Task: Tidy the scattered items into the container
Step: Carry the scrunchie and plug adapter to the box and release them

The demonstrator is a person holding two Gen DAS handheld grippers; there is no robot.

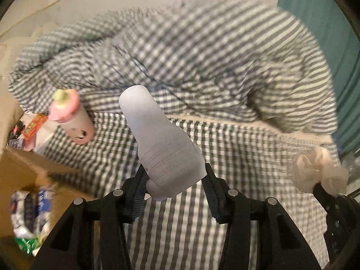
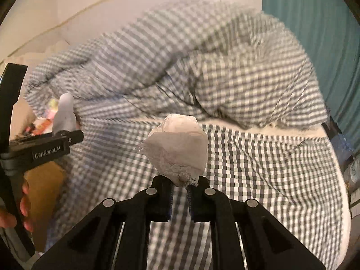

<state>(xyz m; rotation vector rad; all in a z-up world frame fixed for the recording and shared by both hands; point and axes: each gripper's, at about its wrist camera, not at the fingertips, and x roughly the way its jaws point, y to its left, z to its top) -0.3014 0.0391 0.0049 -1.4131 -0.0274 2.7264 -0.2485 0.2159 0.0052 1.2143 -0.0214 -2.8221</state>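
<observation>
My left gripper point(image 1: 174, 187) is shut on a pale grey soft bottle-shaped item point(image 1: 157, 139) and holds it above the checked bed sheet point(image 1: 225, 157). It also shows in the right wrist view point(image 2: 64, 110), held by the left gripper point(image 2: 65, 136). My right gripper point(image 2: 180, 187) is shut on a crumpled pale pink wad point(image 2: 177, 148), which also shows at the right of the left wrist view point(image 1: 319, 168). A cardboard box point(image 1: 24, 168) with several packets inside sits at the lower left. A pink doll-faced bottle point(image 1: 72, 117) lies beside it.
A rumpled grey-and-white checked duvet point(image 1: 191, 56) is piled across the back of the bed. An orange packet point(image 1: 33, 126) lies by the box. A teal curtain point(image 2: 315, 33) hangs at the right. A white wall point(image 2: 90, 6) is behind.
</observation>
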